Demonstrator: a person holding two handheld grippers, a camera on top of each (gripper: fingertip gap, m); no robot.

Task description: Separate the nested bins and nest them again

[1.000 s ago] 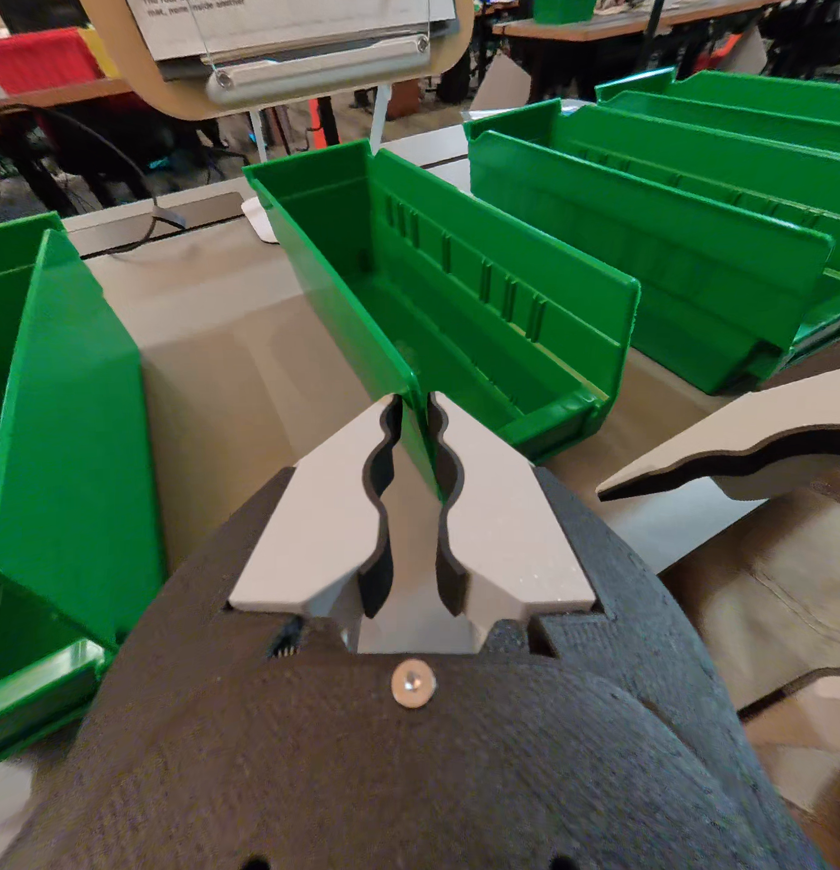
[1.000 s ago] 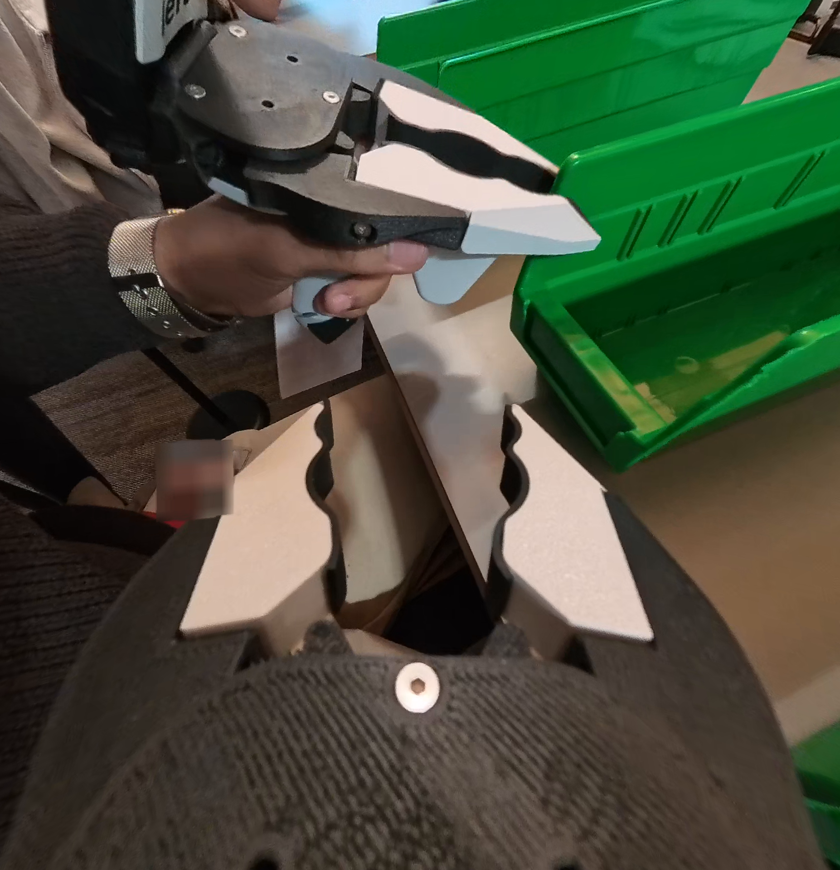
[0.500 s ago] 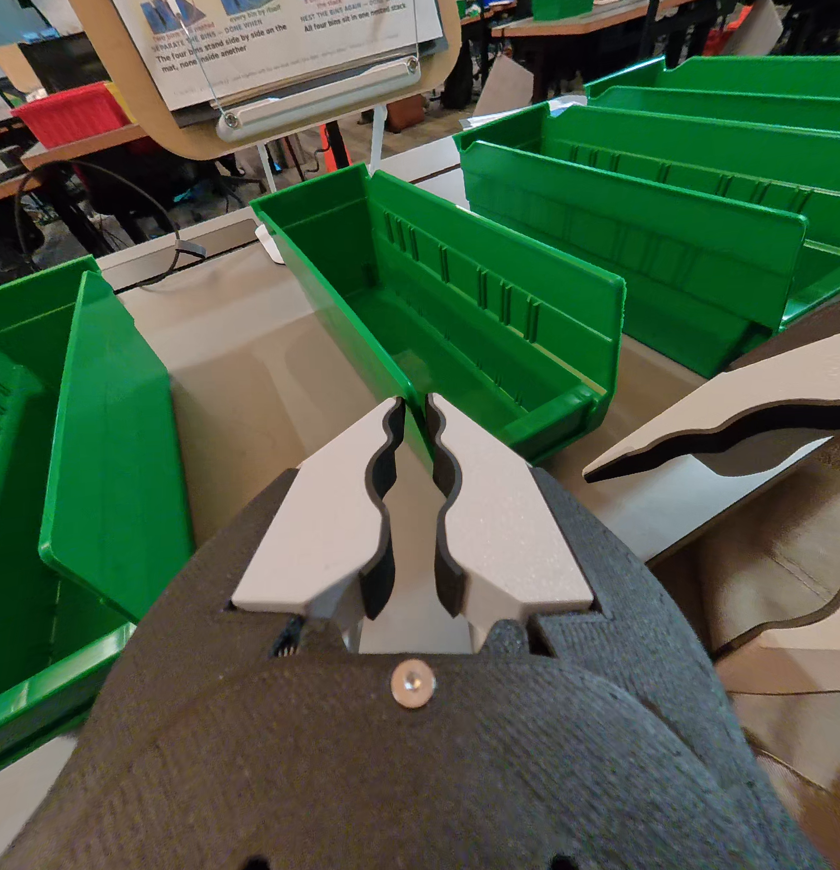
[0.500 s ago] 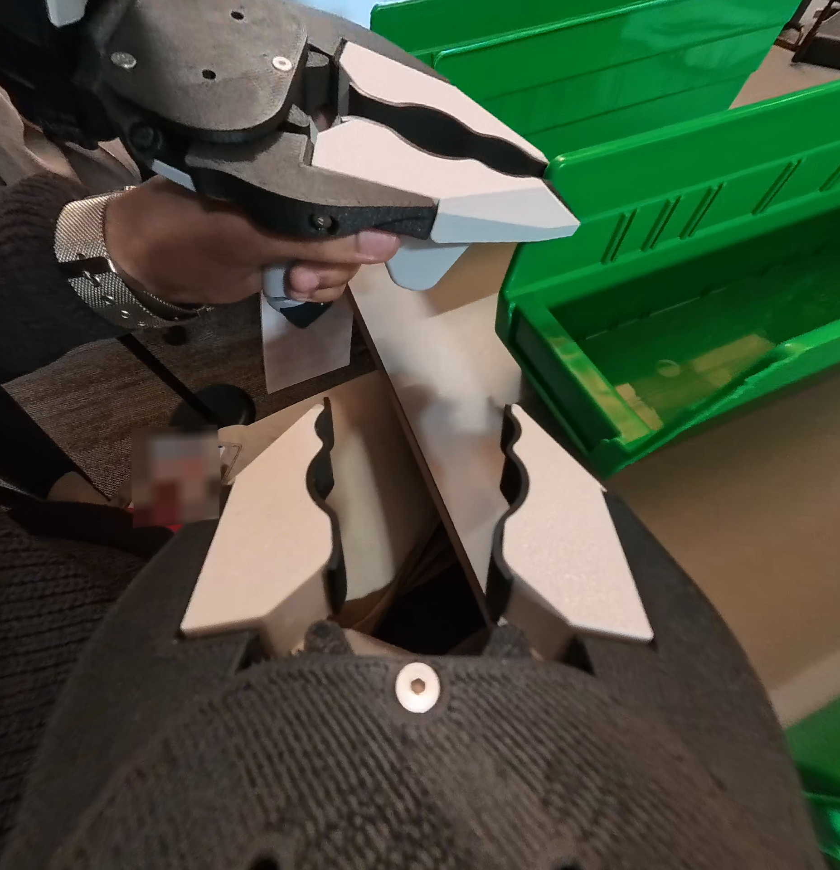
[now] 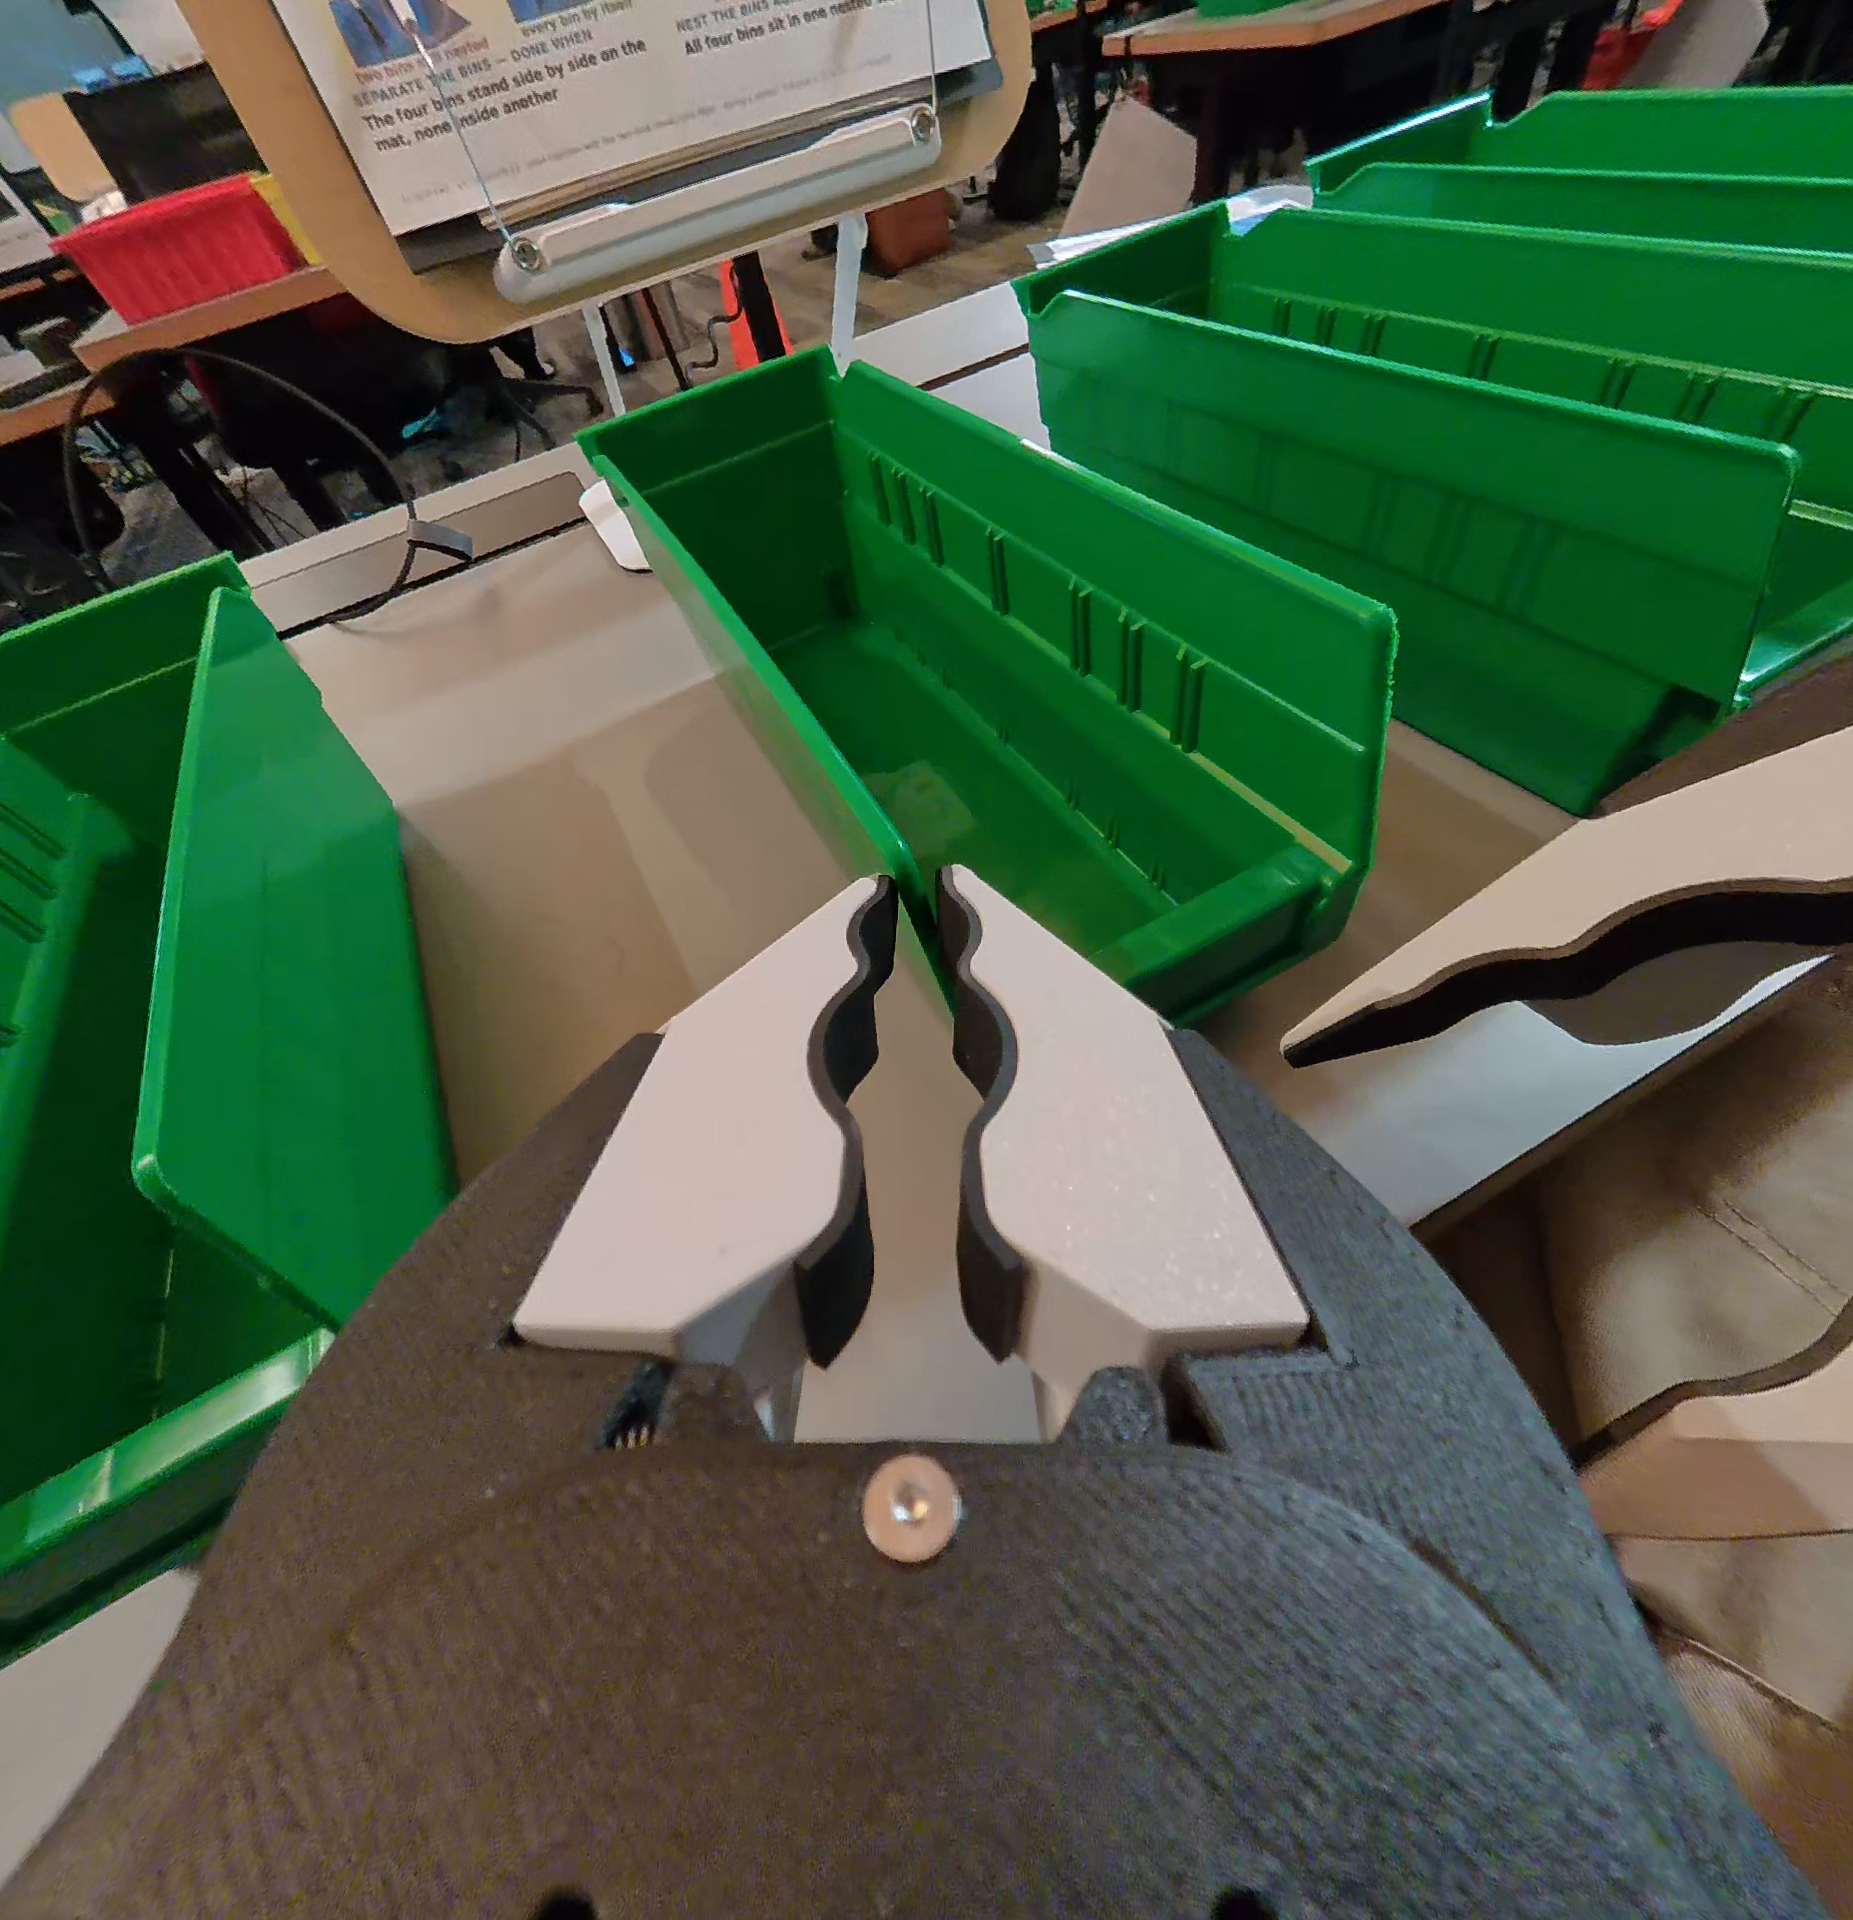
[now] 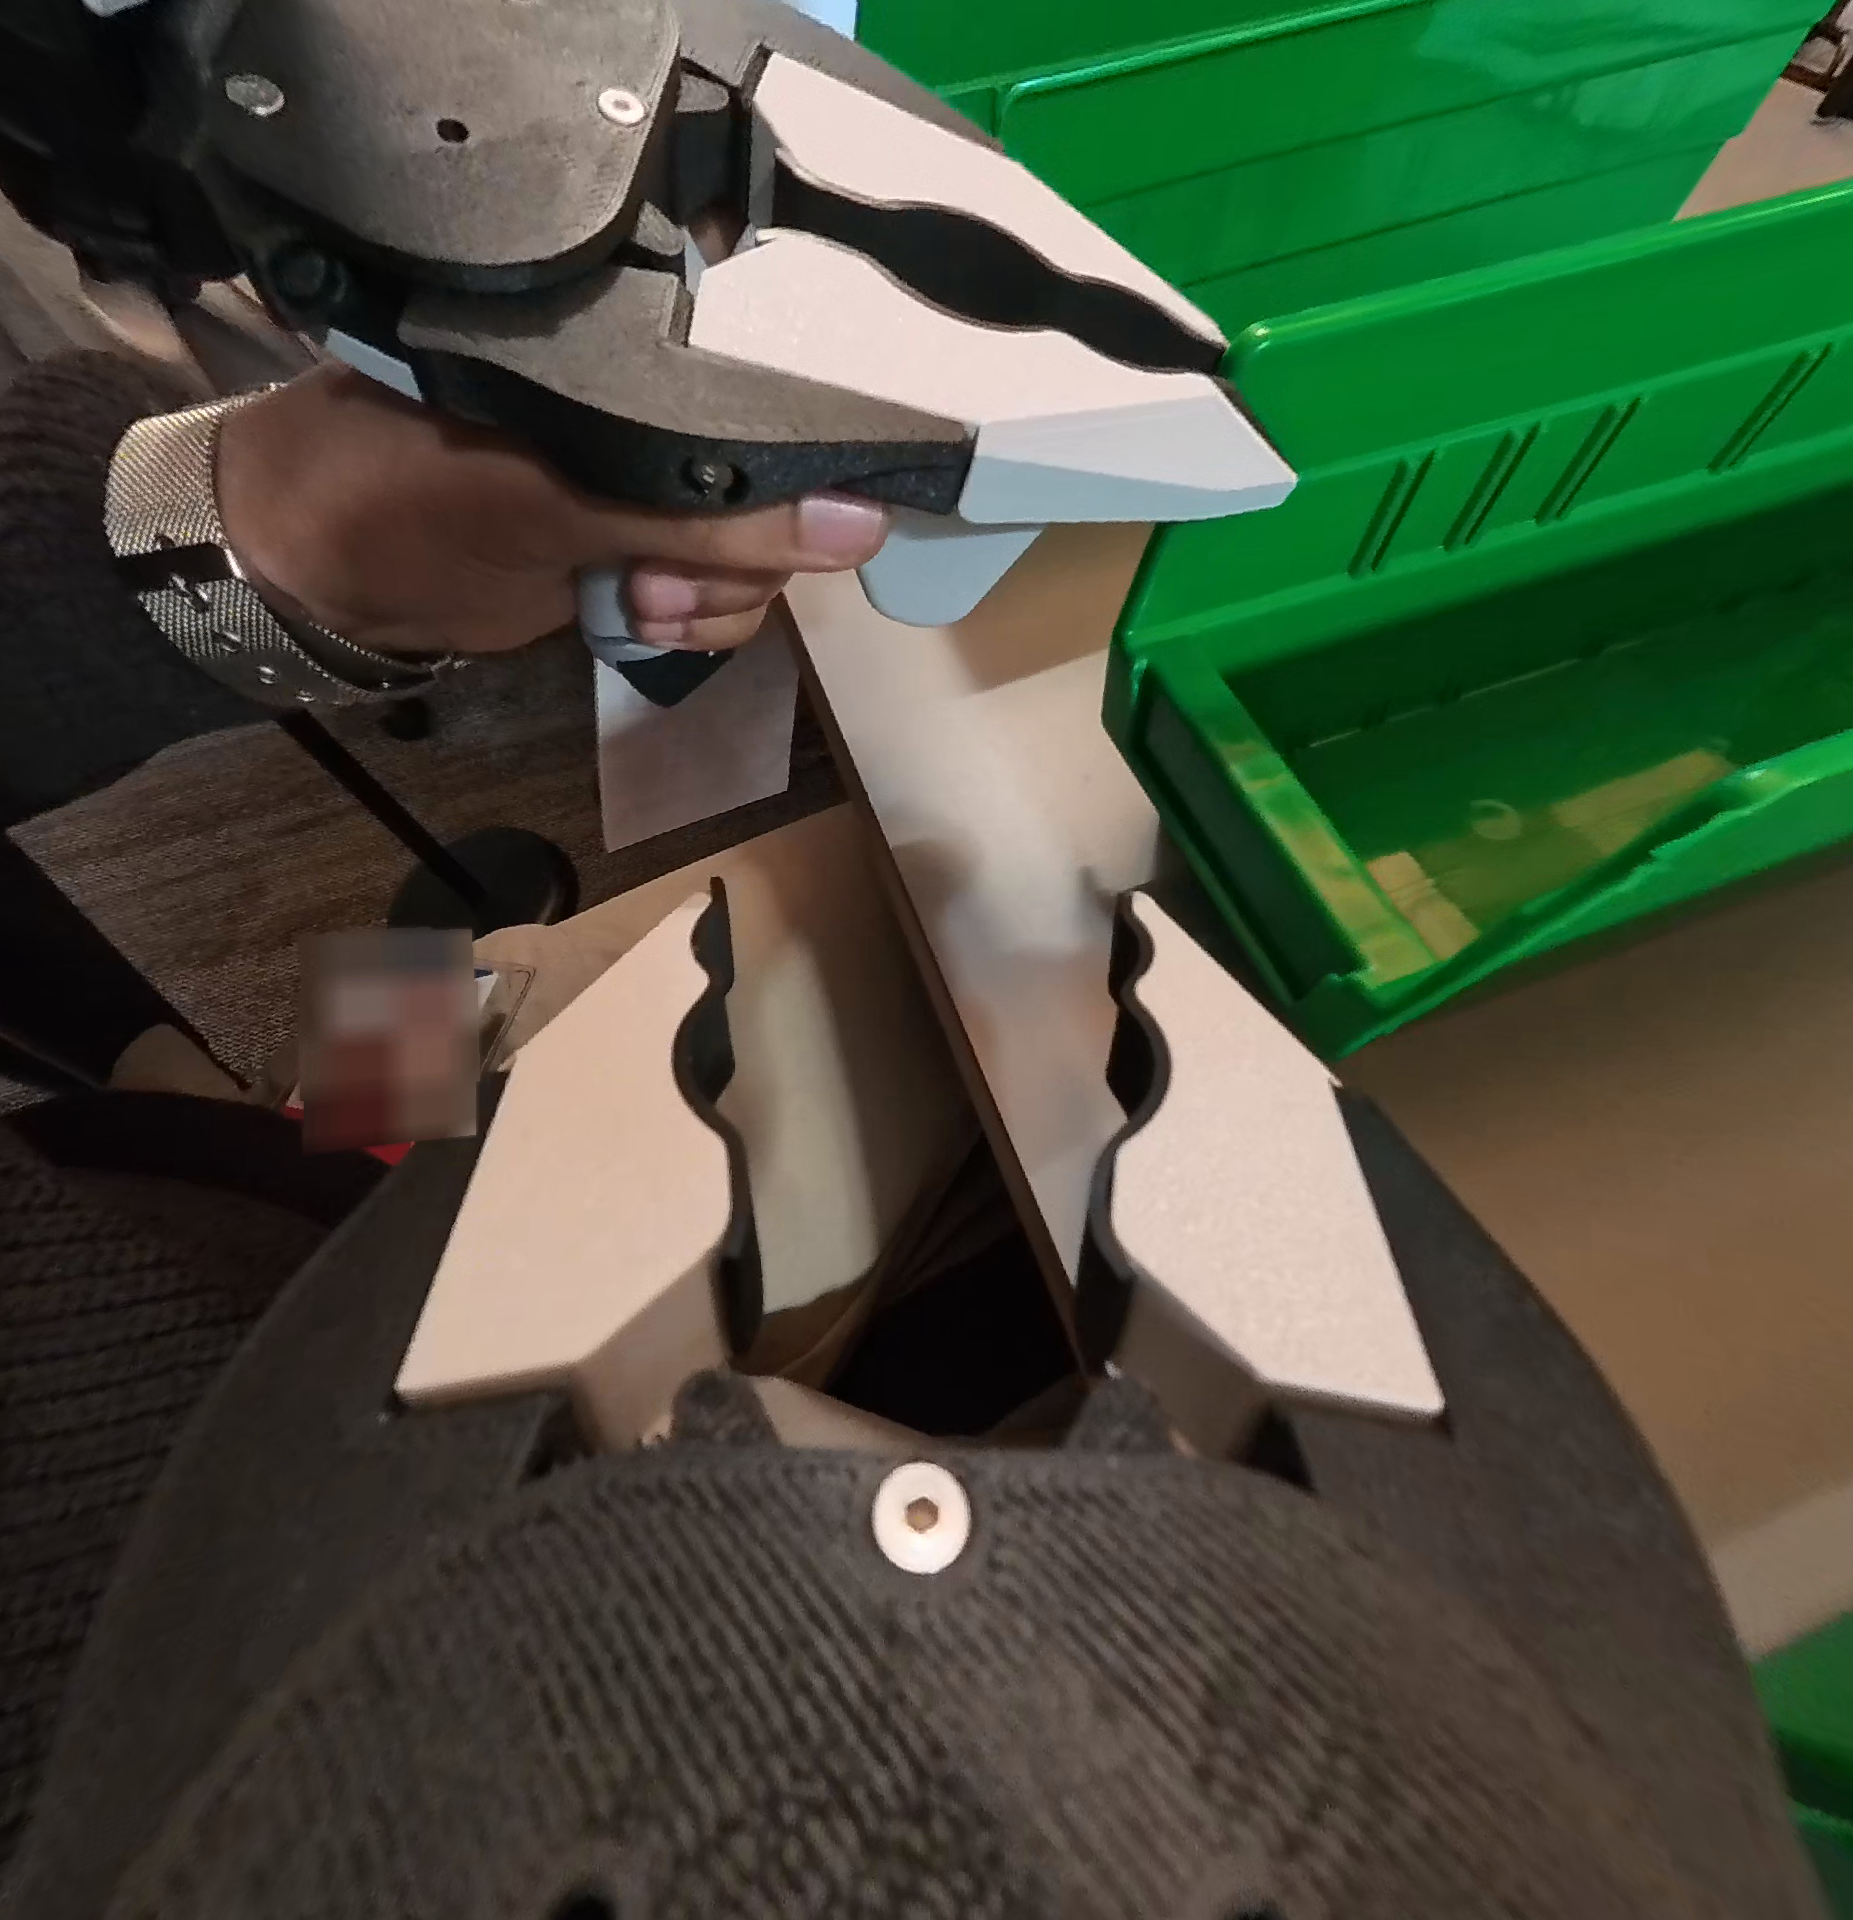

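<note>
Left gripper (image 5: pixel 914 891): fingers nearly together, pinching the near corner of the left wall of the middle bin (image 5: pixel 1015 686). Wall edge sits in the narrow slot between the pads. Bin stands on the tan table (image 5: pixel 548 748), long axis running away from the camera, open top up, nothing visible inside.

Another bin (image 5: pixel 267 935) stands just left of it, apart, with table showing between. A stack of bins (image 5: pixel 1421 499) sits to the right; how many are nested there is hard to tell from this angle.

Right gripper (image 6: pixel 922 914): fingers spread wide, nothing between them, held off the table's near edge, near the front lip of the middle bin. Its tip also shows at the right edge of the left wrist view.

A hand (image 6: pixel 465 540) holds the left gripper's handle. A sign board (image 5: pixel 631 135) stands behind the table.
</note>
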